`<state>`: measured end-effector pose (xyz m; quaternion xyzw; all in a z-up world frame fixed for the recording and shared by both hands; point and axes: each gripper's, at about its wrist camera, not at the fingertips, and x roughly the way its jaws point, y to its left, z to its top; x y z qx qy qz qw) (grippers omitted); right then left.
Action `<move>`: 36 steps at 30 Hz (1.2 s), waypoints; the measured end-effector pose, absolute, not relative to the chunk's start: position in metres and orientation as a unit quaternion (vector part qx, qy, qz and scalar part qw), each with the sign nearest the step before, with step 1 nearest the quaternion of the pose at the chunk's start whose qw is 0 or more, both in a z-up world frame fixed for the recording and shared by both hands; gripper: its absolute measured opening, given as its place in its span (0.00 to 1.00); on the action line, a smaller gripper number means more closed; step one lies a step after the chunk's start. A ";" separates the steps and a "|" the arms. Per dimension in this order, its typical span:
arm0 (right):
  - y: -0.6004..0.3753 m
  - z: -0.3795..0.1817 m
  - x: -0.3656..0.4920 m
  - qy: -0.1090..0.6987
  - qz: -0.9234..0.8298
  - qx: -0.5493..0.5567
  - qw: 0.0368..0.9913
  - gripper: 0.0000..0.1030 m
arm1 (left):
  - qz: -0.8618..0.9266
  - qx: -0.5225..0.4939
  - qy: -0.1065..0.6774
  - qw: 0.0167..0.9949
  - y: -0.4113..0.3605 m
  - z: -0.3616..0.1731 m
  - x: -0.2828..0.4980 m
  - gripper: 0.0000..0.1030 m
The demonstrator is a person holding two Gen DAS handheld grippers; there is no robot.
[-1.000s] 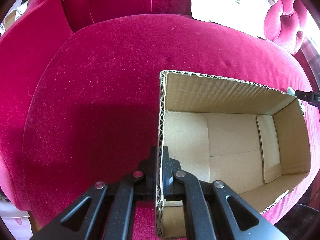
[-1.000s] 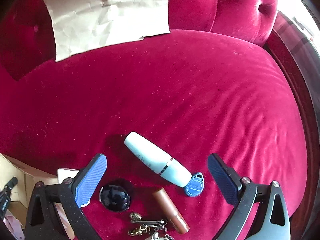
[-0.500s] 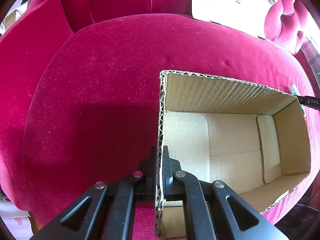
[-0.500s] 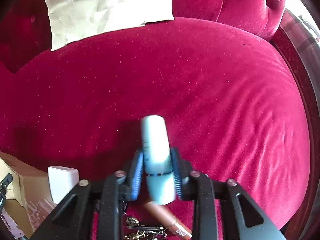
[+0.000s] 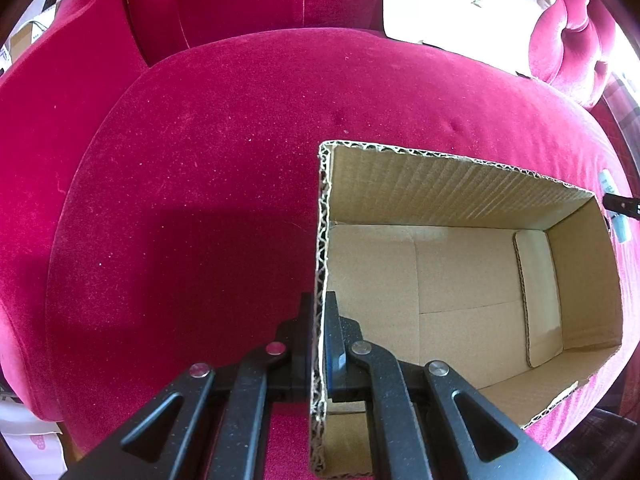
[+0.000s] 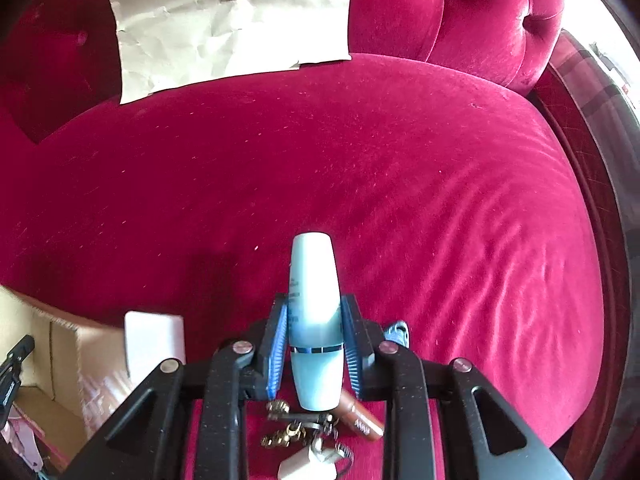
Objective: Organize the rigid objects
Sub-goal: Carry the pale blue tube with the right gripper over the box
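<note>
Your right gripper (image 6: 314, 346) is clamped on a pale blue bottle (image 6: 314, 320): the blue pads (image 6: 280, 344) press both sides of it just above its dark band, with the rounded end pointing away from you over the red velvet seat (image 6: 400, 200) and the cap end hanging back toward the camera. Beneath the raised bottle lie a brown tube (image 6: 362, 420), a bunch of keys (image 6: 296, 424) and, just right of the fingers, a blue tag (image 6: 398, 332), all near the seat's front edge. A white block (image 6: 154, 344) stands to the left, beside the cardboard box (image 6: 60, 344) at the seat's front left. A creased sheet of paper (image 6: 232, 20) leans against the tufted back cushion.

Your left gripper (image 5: 320, 344) is closed tight on the near left wall of that box (image 5: 460, 320), one finger inside and one outside the corrugated edge. The box sits open-topped on the seat, its floor bare. Past its far right corner, a sliver of the bottle (image 5: 618, 226) shows in the other gripper.
</note>
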<state>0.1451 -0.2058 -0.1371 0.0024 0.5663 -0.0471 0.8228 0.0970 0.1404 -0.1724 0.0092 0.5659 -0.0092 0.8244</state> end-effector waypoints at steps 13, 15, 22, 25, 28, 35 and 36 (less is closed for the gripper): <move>-0.181 -0.106 0.104 0.565 -0.032 -0.006 0.824 0.26 | -0.004 0.010 0.563 0.826 0.137 -0.170 0.096 0.04; -0.175 -0.099 0.101 0.562 -0.028 -0.008 0.827 0.26 | -0.003 0.009 0.563 0.826 0.137 -0.170 0.096 0.04; -0.157 -0.074 0.091 0.550 -0.007 -0.004 0.835 0.26 | 0.001 0.009 0.562 0.827 0.136 -0.169 0.094 0.04; -0.145 -0.066 0.087 0.546 0.005 -0.007 0.838 0.26 | 0.002 0.009 0.561 0.828 0.137 -0.168 0.093 0.04; -0.131 -0.061 0.083 0.543 0.020 -0.011 0.839 0.26 | 0.002 0.009 0.560 0.828 0.136 -0.168 0.093 0.04; -0.097 -0.058 0.076 0.535 0.053 -0.017 0.843 0.26 | 0.002 0.008 0.560 0.828 0.135 -0.170 0.094 0.04; -0.091 -0.058 0.076 0.534 0.058 -0.020 0.843 0.26 | 0.002 0.009 0.560 0.829 0.134 -0.170 0.094 0.04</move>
